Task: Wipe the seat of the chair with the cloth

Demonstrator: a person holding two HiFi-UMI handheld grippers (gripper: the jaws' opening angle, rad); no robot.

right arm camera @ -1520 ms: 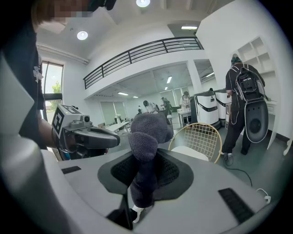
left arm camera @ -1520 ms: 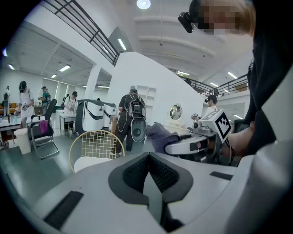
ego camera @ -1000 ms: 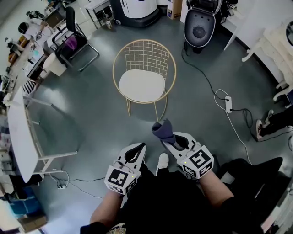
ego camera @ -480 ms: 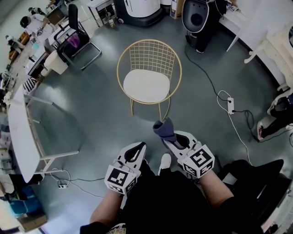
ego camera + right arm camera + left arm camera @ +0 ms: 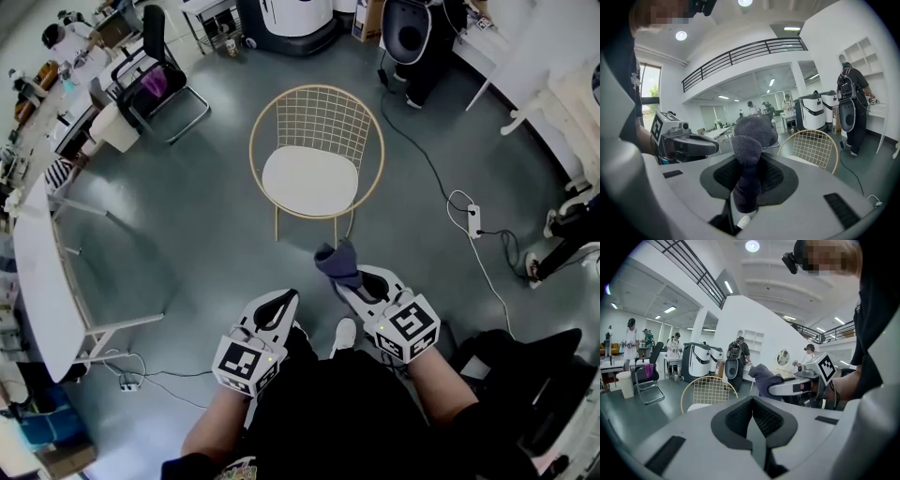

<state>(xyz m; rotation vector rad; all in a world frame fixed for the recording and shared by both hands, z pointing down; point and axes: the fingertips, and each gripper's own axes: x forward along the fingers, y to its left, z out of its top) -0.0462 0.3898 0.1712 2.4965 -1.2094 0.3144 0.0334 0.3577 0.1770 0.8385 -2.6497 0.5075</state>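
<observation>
Head view has me standing a little back from the gold wire chair. Its white seat is well apart from both tools. My right hand-held gripper is pinching the dark grey cloth, which bunches up past the jaw tips over the grey floor, between me and the chair. Right gripper view backs that up, cloth clamped right between the pads. My left hand-held gripper sits just beside the right one, and the left gripper view shows its jaws pressed together on nothing. A white power strip lies on the floor off to the right.
</observation>
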